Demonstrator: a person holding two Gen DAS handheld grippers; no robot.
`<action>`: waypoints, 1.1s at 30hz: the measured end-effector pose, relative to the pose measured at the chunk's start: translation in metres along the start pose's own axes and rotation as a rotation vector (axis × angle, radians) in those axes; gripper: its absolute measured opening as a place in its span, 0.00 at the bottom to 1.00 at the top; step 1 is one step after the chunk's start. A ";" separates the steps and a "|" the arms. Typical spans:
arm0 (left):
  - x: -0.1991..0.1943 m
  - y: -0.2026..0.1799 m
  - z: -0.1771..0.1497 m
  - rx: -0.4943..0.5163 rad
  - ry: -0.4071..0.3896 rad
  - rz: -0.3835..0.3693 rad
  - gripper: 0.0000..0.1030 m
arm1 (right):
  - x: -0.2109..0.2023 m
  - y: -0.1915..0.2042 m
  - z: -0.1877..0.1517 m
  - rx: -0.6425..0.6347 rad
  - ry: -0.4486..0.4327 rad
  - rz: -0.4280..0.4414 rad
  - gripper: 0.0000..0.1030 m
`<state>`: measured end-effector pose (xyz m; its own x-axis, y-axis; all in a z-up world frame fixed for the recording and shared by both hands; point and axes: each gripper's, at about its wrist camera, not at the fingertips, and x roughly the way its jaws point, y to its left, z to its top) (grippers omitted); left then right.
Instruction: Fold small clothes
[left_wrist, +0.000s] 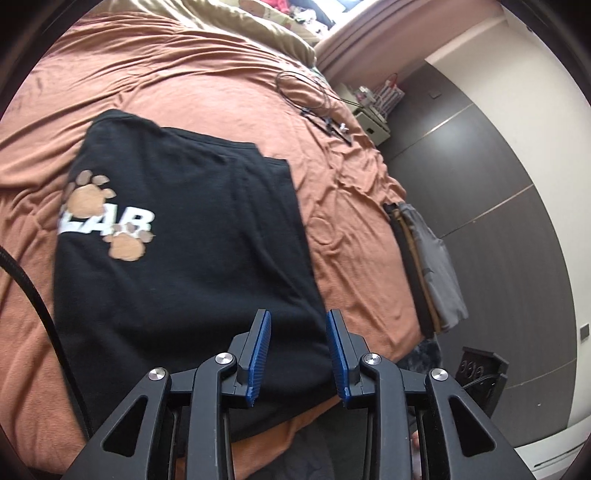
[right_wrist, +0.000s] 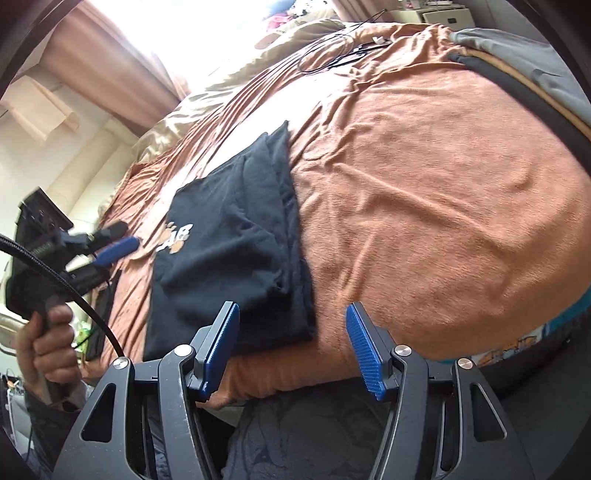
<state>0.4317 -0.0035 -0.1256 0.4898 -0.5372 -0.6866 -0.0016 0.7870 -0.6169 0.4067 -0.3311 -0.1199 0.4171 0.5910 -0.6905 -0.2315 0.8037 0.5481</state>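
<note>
A black T-shirt (left_wrist: 192, 266) with a white and tan paw-print logo (left_wrist: 107, 221) lies folded into a narrow strip on the orange bedsheet (left_wrist: 354, 206). My left gripper (left_wrist: 298, 314) hovers over the shirt's near right edge, its blue pads (left_wrist: 260, 354) apart with nothing pinched. In the right wrist view the same shirt (right_wrist: 229, 251) lies left of centre. My right gripper (right_wrist: 292, 306) stands open over its near right corner and the sheet (right_wrist: 424, 221). A hand (right_wrist: 48, 339) holds the left gripper (right_wrist: 127, 238) at the shirt's far left side.
A stack of folded grey, tan and black clothes (left_wrist: 424, 266) rests at the bed's right edge. A thin black cable (left_wrist: 314, 96) lies further up the sheet, near a beige quilt (left_wrist: 258, 29). Dark wardrobe doors (left_wrist: 498, 184) stand beyond the bed.
</note>
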 end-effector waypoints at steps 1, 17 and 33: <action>0.001 0.000 -0.001 -0.005 -0.004 0.010 0.31 | 0.003 0.001 0.002 -0.002 0.004 0.012 0.56; -0.027 0.098 -0.041 -0.120 -0.018 0.131 0.31 | 0.058 0.003 0.010 0.112 0.098 0.146 0.52; -0.029 0.133 -0.076 -0.170 0.027 0.176 0.31 | 0.080 0.009 0.022 0.124 0.033 0.050 0.03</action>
<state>0.3512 0.0940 -0.2166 0.4458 -0.4062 -0.7977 -0.2329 0.8078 -0.5415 0.4570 -0.2782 -0.1600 0.3784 0.6340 -0.6745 -0.1397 0.7594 0.6354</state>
